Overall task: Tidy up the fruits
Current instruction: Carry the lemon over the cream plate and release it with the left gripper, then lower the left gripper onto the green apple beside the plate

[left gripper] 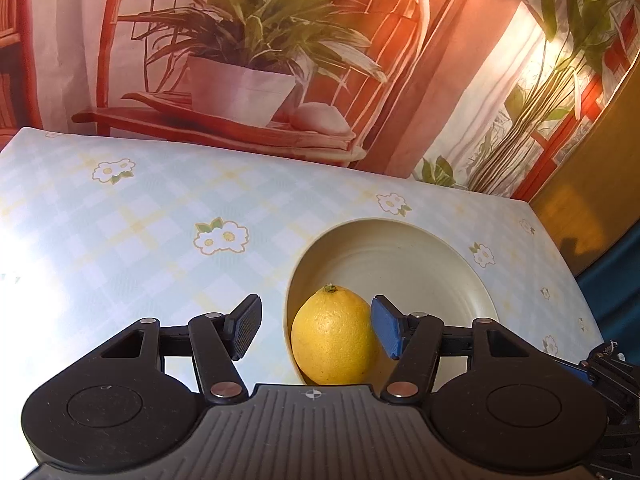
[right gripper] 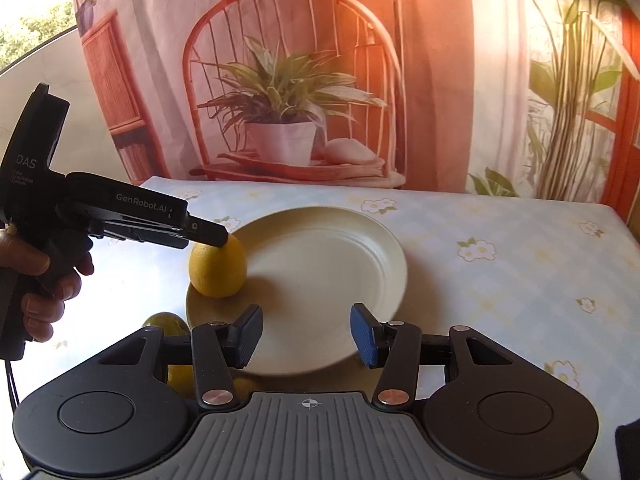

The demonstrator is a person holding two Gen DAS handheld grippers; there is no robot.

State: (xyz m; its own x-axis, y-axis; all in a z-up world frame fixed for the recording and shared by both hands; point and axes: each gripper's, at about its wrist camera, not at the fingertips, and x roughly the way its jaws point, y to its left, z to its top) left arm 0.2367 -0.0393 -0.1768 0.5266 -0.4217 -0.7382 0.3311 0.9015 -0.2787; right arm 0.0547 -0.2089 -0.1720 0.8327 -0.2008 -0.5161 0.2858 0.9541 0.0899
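Yellow and upright, a lemon (left gripper: 334, 336) stands on the near-left edge of a cream plate (left gripper: 420, 264), its stem end up. The left gripper (left gripper: 316, 326) has its fingers apart around the fruit: the blue pad (left gripper: 386, 326) sits right against the lemon's side, while the black pad (left gripper: 246, 326) stands clear of it, so nothing is clamped. From the right wrist view, a hand (right gripper: 44, 280) holds that gripper by its grip, with the tips over the top of the lemon. The right gripper (right gripper: 306, 338) hangs over the near rim of the plate with its fingers apart and nothing between them. Two more fruits, one greenish (right gripper: 166, 322) and one yellow (right gripper: 180, 378), lie on the counter (right gripper: 500, 280) just beside the plate, partly hidden behind the right gripper's body. The counter wears a pale checked cloth with small flowers.
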